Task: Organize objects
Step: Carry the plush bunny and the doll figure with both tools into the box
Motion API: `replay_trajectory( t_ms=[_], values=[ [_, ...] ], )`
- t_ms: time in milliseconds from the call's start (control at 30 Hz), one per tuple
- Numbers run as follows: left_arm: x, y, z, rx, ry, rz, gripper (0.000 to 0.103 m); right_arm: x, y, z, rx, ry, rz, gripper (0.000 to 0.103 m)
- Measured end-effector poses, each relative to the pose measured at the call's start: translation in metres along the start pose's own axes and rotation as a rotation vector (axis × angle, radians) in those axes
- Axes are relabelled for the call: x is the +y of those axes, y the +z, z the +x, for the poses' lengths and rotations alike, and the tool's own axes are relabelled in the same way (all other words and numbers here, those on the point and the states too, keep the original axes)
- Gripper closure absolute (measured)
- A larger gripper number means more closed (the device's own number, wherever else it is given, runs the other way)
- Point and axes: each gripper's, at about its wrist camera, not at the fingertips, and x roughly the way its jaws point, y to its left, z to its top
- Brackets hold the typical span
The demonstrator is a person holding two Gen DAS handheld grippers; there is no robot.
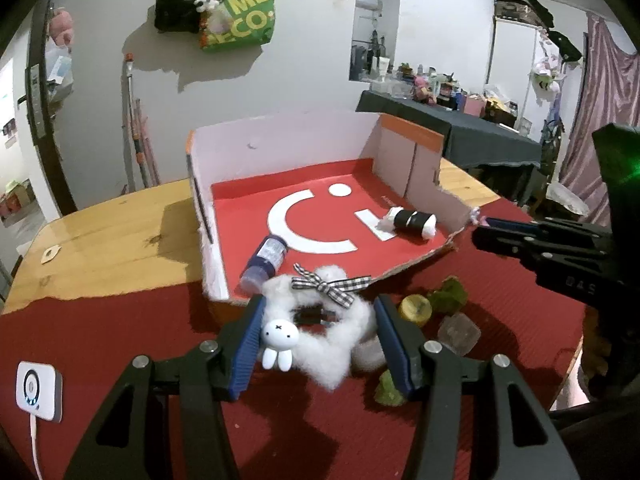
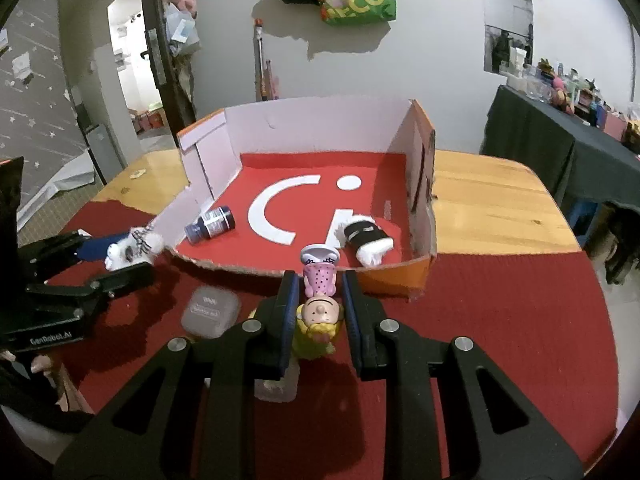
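Note:
My left gripper is shut on a white fluffy hair tie with a checked bow and a small white rabbit charm; it hangs just in front of the box's torn front edge. My right gripper is shut on a small doll with yellow hair and a pink dress, held upside down near the same edge. The open cardboard box has a red floor with a white logo. Inside lie a blue bottle and a black-and-white roll.
On the red mat under the grippers lie a clear plastic case, a yellow round piece and green bits. A white device with a cable sits at the left. The wooden table extends beyond the box.

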Motion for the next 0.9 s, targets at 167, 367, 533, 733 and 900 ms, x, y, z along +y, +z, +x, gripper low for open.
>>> replay_trajectory(
  t_ms=[167,367,533,733,900],
  values=[
    [0.0,0.012,0.014,0.019,-0.039,0.006,0.046,0.004,0.013,0.009,0.005,0.027,-0.02,0.082],
    [0.002,0.029,0.041,0.08,-0.128,0.002,0.046,0.007,0.03,0.034,0.036,0.049,-0.055,0.082],
    [0.001,0.041,0.067,0.137,-0.171,0.019,0.046,0.007,0.039,0.061,0.097,0.07,-0.077,0.082],
    [-0.004,0.048,0.089,0.19,-0.177,0.078,0.046,0.008,0.041,0.091,0.178,0.076,-0.11,0.082],
    [-0.004,0.051,0.105,0.241,-0.192,0.105,0.046,0.008,0.043,0.109,0.245,0.09,-0.123,0.082]
  ],
)
